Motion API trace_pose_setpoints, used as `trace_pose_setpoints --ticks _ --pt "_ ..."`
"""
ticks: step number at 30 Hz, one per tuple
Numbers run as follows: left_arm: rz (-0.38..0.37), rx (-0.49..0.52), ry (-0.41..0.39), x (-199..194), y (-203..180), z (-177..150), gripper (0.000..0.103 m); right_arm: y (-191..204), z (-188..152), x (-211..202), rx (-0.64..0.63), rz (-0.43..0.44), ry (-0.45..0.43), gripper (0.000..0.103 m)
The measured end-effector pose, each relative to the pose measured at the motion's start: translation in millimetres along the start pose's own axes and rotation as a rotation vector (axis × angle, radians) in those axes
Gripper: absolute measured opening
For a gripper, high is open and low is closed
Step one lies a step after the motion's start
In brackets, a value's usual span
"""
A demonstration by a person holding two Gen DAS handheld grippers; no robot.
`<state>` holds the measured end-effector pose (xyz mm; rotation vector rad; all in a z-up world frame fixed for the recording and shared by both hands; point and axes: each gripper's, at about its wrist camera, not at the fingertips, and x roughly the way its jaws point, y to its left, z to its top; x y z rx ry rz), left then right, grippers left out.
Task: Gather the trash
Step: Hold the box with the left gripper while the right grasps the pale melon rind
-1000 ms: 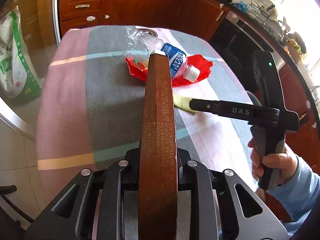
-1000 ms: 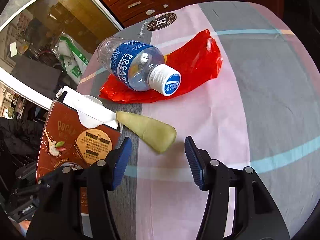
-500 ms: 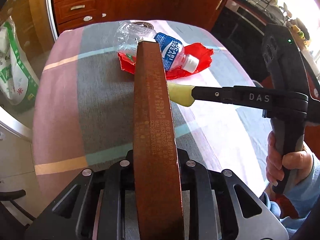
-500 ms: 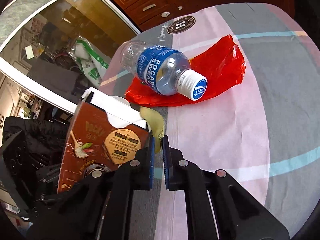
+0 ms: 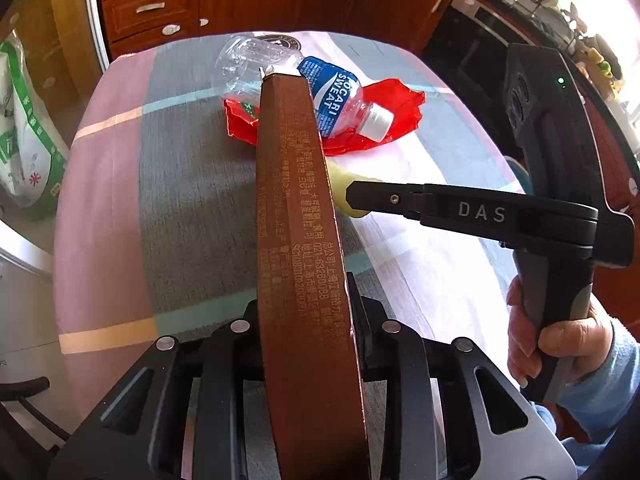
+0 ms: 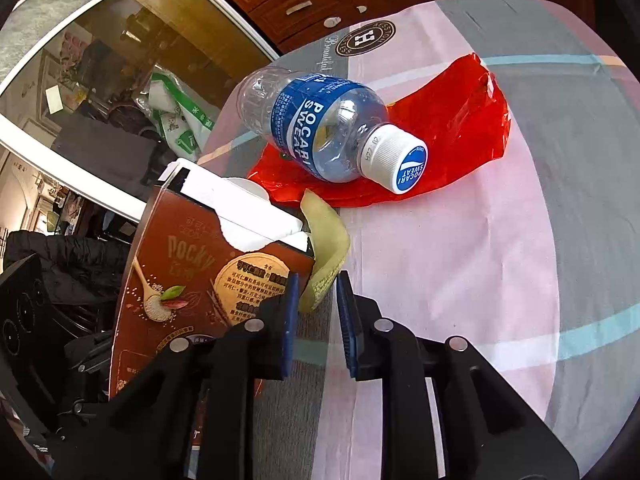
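My left gripper (image 5: 308,312) is shut on a brown Pocky box (image 5: 300,248), held edge-on over the table; its open white top (image 6: 236,216) shows in the right wrist view. My right gripper (image 6: 316,304) has its jaws slightly parted around a pale yellow-green peel (image 6: 330,252), whose upper end rests at the box's opening. The peel also shows in the left wrist view (image 5: 344,188) beside the box. An empty Pocari Sweat bottle (image 6: 328,136) lies on a red plastic wrapper (image 6: 452,128) farther back.
The table wears a pink, grey and teal striped cloth (image 6: 500,280). Brown cabinets with drawers (image 5: 160,4) stand behind it. A green-and-white bag (image 5: 24,140) sits on the floor at left. A glass door (image 6: 80,60) is at left.
My right gripper closed on the peel, lifted it from the cloth and carried it left to the box's open top. Its jaws have now parted slightly. The left gripper kept holding the box.
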<state>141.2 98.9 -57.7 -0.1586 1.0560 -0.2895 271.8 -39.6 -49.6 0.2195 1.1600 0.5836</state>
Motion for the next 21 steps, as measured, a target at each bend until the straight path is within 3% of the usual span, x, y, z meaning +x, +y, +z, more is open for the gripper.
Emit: trace_pose_setpoints --ticks 6,7,8,12,21 --pt "-0.03 0.0 -0.004 4 4 6 0.028 -5 3 11 0.023 -0.002 -0.02 0.025" --pt "-0.027 -0.006 -0.011 4 6 5 0.026 -4 4 11 0.018 -0.014 -0.027 0.022" --pt "-0.018 -0.011 -0.014 4 7 5 0.023 -3 4 11 0.01 -0.033 -0.029 0.01" --pt "-0.012 -0.032 -0.02 0 9 2 0.022 0 3 -1 0.005 -0.044 -0.031 0.009" --pt "-0.023 0.085 -0.06 -31 -51 7 0.021 -24 -11 -88 0.056 -0.008 -0.14 0.009"
